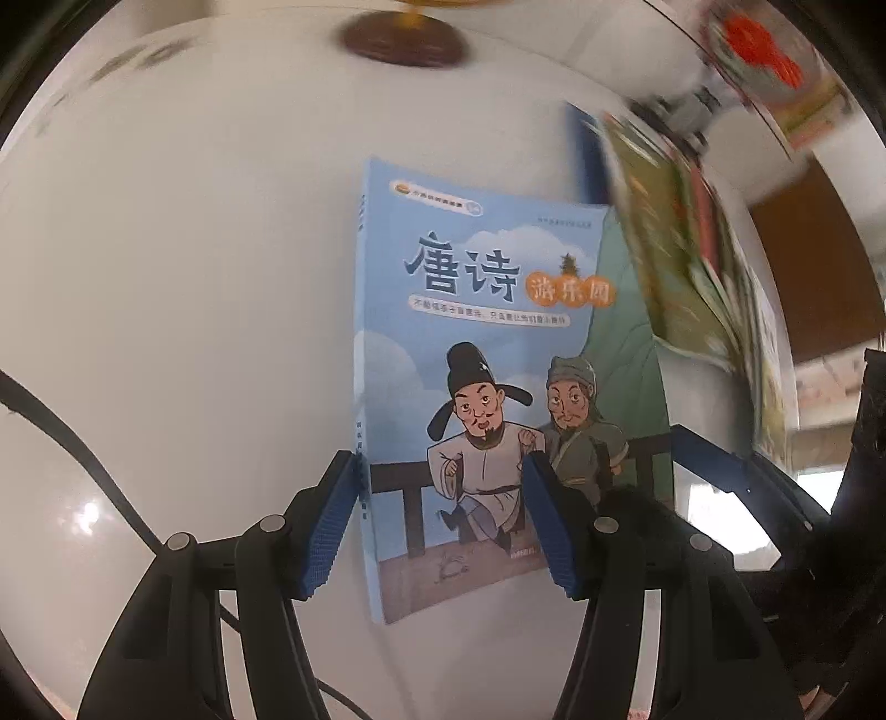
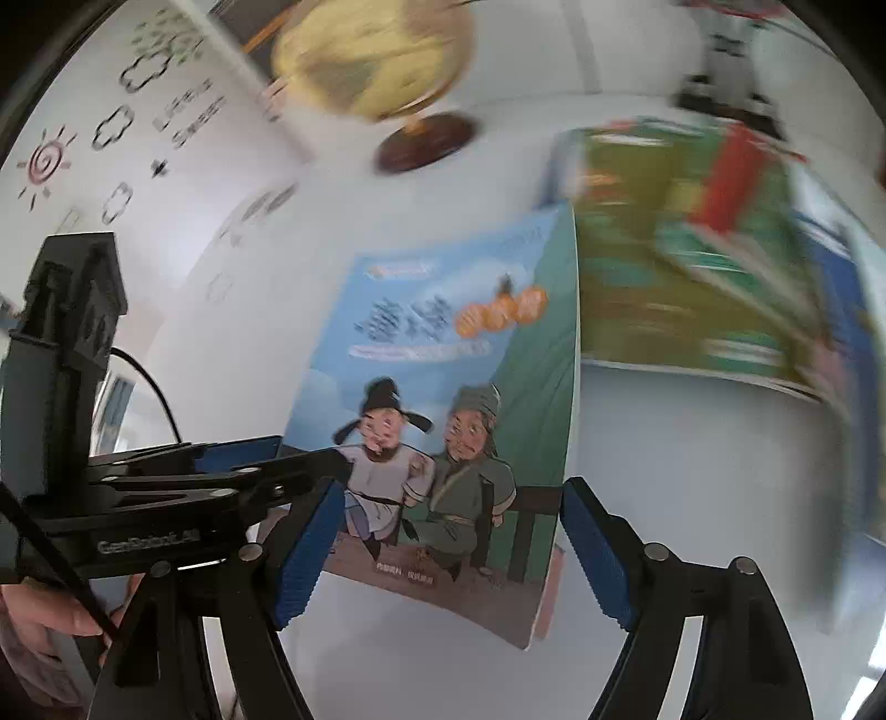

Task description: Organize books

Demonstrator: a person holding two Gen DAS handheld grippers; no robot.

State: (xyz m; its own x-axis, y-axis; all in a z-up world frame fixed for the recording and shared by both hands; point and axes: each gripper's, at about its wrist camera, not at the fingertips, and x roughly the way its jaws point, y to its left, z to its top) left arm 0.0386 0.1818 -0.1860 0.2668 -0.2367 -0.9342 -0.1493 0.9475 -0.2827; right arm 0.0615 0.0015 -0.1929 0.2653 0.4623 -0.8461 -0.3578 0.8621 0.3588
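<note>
- The white table lies bare and wide to the left of the blue book; only a black cable crosses that side, low down.
- At the far edge stands one globe on a dark round base, well apart from the book.
- In the right wrist view the wall at far left bears a sun and cloud drawings.
- The left gripper stands about half open. Its left pad lies against the book's spine edge near the lower end; its right pad is over the cover. Whether the pads press on the book I cannot tell.
- A hand shows at lower left in the right wrist view, under the left gripper's body.
- The right gripper is spread wide, its two blue pads to either side of the book's lower right part; the right pad sits just past the book's right edge. No grip is plain.
- One blue book, cover up with two cartoon figures, lies in the middle of the table.
- To its right a blurred heap of colourful books overlaps or meets its upper right corner; their number cannot be counted.
- Below that heap the table is clear.
</note>
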